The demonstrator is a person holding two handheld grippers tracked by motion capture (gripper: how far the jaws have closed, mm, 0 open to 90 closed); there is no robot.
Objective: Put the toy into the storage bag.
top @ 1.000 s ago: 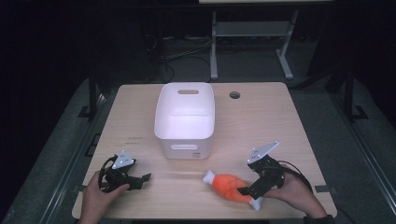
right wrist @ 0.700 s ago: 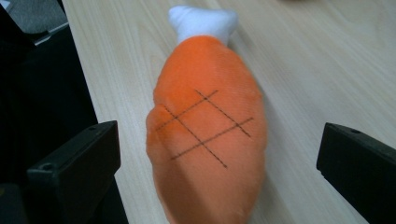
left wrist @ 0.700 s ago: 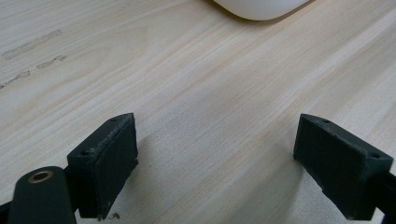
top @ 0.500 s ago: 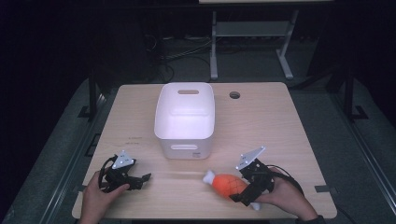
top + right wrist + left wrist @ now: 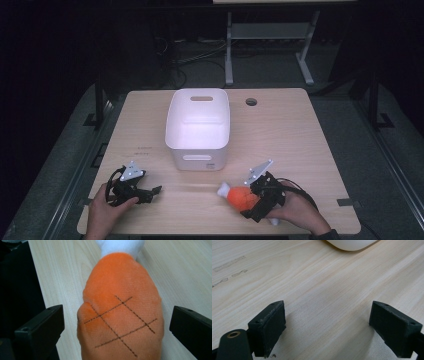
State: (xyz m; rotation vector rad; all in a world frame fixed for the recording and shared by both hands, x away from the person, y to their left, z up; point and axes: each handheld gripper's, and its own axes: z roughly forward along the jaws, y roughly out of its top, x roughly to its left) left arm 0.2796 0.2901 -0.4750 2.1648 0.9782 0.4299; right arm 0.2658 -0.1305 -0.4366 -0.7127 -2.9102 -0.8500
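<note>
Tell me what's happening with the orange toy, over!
Right tongs open, jaws either side of the orange plush drumstick, not squeezing. Left tongs open over bare table. White bin beyond, nothing between.

The high view looks forward and down from above the person's side onto the whole light wooden table (image 5: 300,130), taking in the dark floor beyond. The left gripper view sits very close to the tabletop, facing along it toward the base of the white plastic bin (image 5: 350,244), which the high view also shows (image 5: 198,125). The right gripper view looks down at close range on the orange plush drumstick (image 5: 120,312), seen in the high view (image 5: 239,196) too.
</note>
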